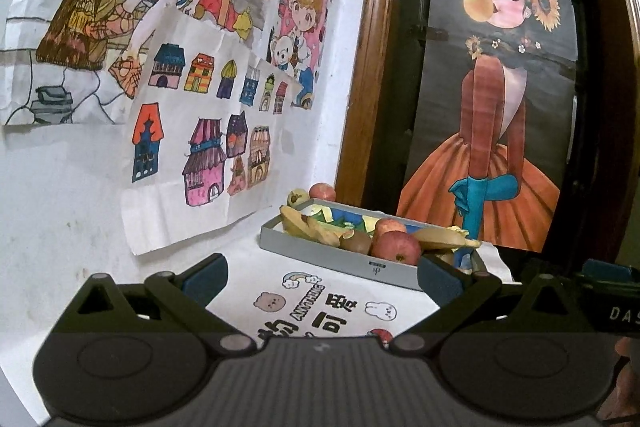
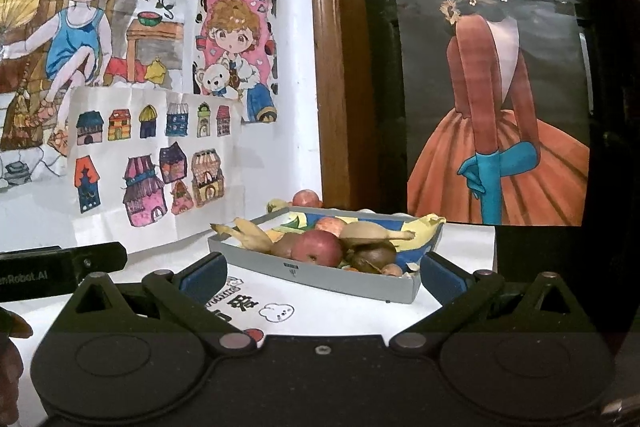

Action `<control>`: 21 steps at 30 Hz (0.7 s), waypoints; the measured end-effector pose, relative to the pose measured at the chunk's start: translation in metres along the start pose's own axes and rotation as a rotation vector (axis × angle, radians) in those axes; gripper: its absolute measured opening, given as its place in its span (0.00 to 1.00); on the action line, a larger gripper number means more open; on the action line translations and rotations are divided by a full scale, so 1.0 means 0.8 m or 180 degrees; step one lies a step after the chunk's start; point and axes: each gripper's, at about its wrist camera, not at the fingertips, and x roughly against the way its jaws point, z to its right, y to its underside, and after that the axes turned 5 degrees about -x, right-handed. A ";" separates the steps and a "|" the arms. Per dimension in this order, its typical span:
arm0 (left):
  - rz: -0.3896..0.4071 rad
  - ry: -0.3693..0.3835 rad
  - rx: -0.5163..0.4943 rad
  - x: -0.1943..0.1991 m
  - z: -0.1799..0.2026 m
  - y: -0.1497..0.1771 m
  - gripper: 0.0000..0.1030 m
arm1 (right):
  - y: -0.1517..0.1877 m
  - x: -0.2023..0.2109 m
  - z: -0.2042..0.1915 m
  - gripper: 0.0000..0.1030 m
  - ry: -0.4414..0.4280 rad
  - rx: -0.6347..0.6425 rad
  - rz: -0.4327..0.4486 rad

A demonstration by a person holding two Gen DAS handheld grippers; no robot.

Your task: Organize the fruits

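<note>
Fruits sit piled in a shallow grey cardboard box (image 2: 320, 277) ahead of me on the white paper-covered worktop (image 2: 344, 319), and two more lie outside it by the wall. I judge this to be the opening step: nothing is in hand and both grippers wait short of the box.

Nearest me, my left gripper (image 1: 322, 275) stands with its blue-padded fingers spread wide and empty, over the printed cartoon sheet (image 1: 320, 303) on the worktop. My right gripper (image 2: 322, 273) is likewise spread and empty, its opening framing the near long wall of the box.

Just past that wall lies a large red apple (image 2: 318, 247), the closest piece and the easiest first pick by my reckoning. Left of it rest brown-spotted yellow bananas (image 2: 250, 237), their tips poking over the box rim; right of it are dark brownish fruits (image 2: 374, 255) that I cannot name, and a second red apple (image 2: 330, 225) behind. The next move, as I judge it, calls for reaching over the rim and closing on the near apple without nudging the pile.

Beyond the far corner, a small yellowish fruit (image 1: 298, 195) and another red apple (image 1: 322, 191) sit on the worktop against the wall.

Room is tight behind: a white wall hung with coloured drawings (image 2: 152, 163) closes the left, and a dark wooden-framed panel (image 2: 332, 67) stands just behind the box. The worktop's right edge (image 2: 494, 259) falls away near the box's end. The open space is the bare patch in front, between me and the box.
</note>
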 end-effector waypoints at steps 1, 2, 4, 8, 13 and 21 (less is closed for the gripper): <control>-0.0013 0.0000 0.0002 -0.001 -0.001 0.002 1.00 | 0.003 -0.002 0.000 0.99 0.0019 0.0001 -0.0016; -0.0033 0.0001 0.0009 -0.002 -0.002 0.004 1.00 | 0.005 -0.002 0.000 0.99 0.0035 0.0002 -0.0027; -0.0077 -0.0002 0.0018 -0.007 -0.005 0.007 1.00 | 0.010 -0.005 0.001 0.99 0.0073 -0.0005 -0.0058; -0.0162 -0.0006 0.0053 -0.013 -0.011 0.015 1.00 | 0.018 -0.009 0.001 0.99 0.0103 -0.0021 -0.0140; -0.0229 0.0050 0.0064 -0.018 -0.016 0.023 1.00 | 0.028 -0.010 -0.001 0.99 0.0094 -0.0054 -0.0248; -0.0259 0.0118 0.0088 -0.020 -0.016 0.033 1.00 | 0.036 -0.001 -0.005 0.99 0.0168 -0.0042 -0.0208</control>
